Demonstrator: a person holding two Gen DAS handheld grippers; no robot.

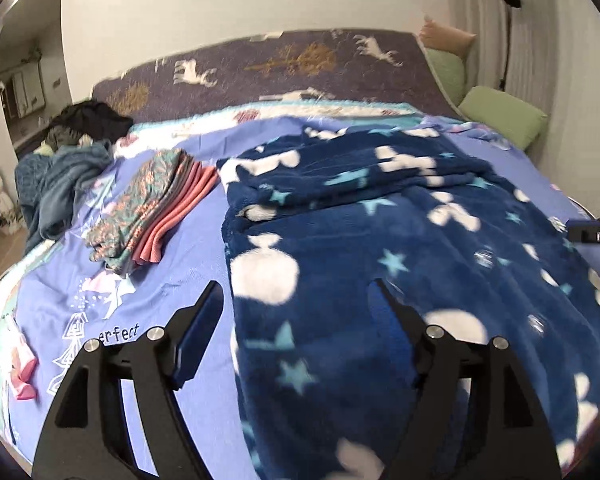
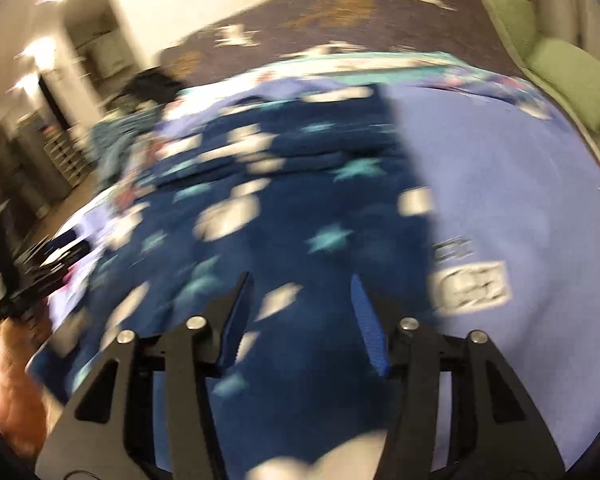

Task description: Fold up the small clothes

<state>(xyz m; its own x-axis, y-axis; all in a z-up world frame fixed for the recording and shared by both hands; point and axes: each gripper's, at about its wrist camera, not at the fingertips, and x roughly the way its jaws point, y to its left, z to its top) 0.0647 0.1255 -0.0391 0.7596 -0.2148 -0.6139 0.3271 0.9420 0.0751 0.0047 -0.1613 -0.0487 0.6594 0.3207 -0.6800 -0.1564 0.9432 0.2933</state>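
We note that the right wrist view is smeared throughout, so the white and teal shapes on the navy fleece garment [image 2: 300, 216] read only as streaks, the white printed patch [image 2: 474, 286] on the lilac bed sheet [image 2: 520, 184] is illegible, and the dark device [image 2: 32, 276] at the left edge, cut by the frame, cannot be identified. In the left wrist view the fleece runs out past the bottom and right edges, and the left finger [image 1: 196, 328] covers the start of the sheet's printed word. We cannot separate the items in the dark heap [image 1: 88, 120] at the far left corner of the bed.
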